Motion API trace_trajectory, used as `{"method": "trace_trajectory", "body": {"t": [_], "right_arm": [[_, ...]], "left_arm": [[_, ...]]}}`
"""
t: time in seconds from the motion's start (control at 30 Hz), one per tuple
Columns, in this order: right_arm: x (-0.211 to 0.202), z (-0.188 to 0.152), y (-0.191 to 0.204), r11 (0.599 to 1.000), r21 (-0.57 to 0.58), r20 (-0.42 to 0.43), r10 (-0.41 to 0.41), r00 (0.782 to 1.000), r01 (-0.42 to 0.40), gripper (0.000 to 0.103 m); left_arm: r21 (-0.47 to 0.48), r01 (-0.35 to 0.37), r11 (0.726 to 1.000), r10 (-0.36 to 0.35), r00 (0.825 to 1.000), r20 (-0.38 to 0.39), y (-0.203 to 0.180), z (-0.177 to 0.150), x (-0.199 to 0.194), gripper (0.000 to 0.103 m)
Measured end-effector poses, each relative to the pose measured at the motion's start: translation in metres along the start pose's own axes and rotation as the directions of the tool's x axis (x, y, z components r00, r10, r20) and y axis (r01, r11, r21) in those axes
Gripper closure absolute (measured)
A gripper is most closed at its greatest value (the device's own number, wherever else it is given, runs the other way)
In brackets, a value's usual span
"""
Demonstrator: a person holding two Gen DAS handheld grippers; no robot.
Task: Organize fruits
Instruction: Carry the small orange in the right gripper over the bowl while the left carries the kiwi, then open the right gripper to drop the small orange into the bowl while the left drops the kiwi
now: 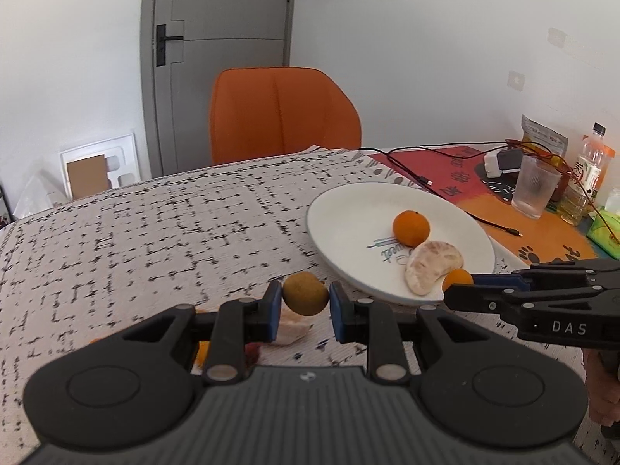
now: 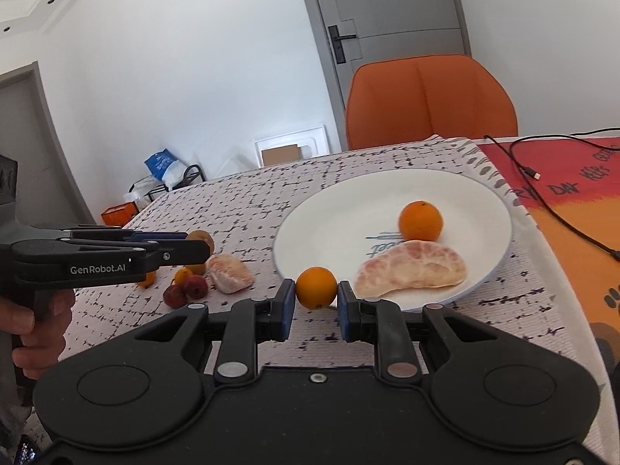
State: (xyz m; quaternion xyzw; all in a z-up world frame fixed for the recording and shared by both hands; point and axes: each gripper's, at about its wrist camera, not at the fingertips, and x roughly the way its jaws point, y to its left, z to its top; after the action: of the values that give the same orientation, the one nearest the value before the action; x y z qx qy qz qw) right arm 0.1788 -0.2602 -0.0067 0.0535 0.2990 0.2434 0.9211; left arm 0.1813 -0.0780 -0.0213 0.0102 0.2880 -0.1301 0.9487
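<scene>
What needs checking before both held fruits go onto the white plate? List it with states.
1. Left gripper clamped on the brownish-green round fruit: ok.
2. Right gripper clamped on the small orange citrus: ok.
3. Bare space on the round white plate: ok, its far half is free.
4. Whole orange and peeled pomelo segment lying clear of that space: ok.
5. Small red and yellow fruits and the other peeled segment off the plate: not ok.
6. Grip firmness: cannot tell.
</scene>
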Motion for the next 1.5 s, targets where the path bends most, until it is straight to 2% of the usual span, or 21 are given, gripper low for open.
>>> {"method": "trace_trajectory", "body": {"t": [0.27,0.73,0.93,1.0,1.17,1.27,1.3,1.4,1.5], "right_arm": [[-0.001,0.002,-0.017,0.999,0.024,0.011,-0.032,0.999,0.032,0.082],[-0.004,0.008,-0.038,0.996,0.052,0.027,-0.075,0.997,0.073,0.081],[-0.005,0.010,-0.047,0.993,0.058,0.032,-0.105,0.994,0.103,0.081],[-0.004,0.011,-0.050,0.991,0.059,0.032,-0.118,0.993,0.116,0.081],[0.000,0.016,-0.054,0.988,0.048,0.040,-0.149,0.988,0.147,0.081],[0.003,0.020,-0.057,0.985,0.045,0.046,-0.171,0.984,0.169,0.081],[0.004,0.021,-0.058,0.983,0.046,0.049,-0.178,0.983,0.176,0.080],[0.003,0.023,-0.057,0.976,0.049,0.062,-0.215,0.975,0.212,0.067],[0.002,0.022,-0.048,0.981,0.019,0.073,-0.193,0.979,0.192,0.064]], "left_arm": [[0.045,0.039,0.998,-0.038,0.999,-0.012,-0.021,0.009,0.017,0.078],[0.086,0.068,0.994,-0.065,0.997,-0.034,-0.042,0.025,0.043,0.077],[0.080,0.051,0.996,-0.046,0.997,-0.053,-0.039,0.025,0.045,0.070],[0.071,0.038,0.997,-0.034,0.998,-0.059,-0.036,0.025,0.044,0.065],[0.066,0.009,0.998,-0.005,0.999,-0.053,-0.026,0.022,0.035,0.055],[0.058,-0.008,0.998,0.011,0.999,-0.048,-0.020,0.020,0.029,0.053],[0.054,-0.013,0.998,0.016,0.999,-0.046,-0.017,0.020,0.027,0.053],[0.038,-0.029,0.999,0.031,0.999,-0.041,-0.009,0.017,0.021,0.049],[0.019,-0.044,0.999,0.044,0.998,-0.037,0.000,0.012,0.016,0.043]]}}
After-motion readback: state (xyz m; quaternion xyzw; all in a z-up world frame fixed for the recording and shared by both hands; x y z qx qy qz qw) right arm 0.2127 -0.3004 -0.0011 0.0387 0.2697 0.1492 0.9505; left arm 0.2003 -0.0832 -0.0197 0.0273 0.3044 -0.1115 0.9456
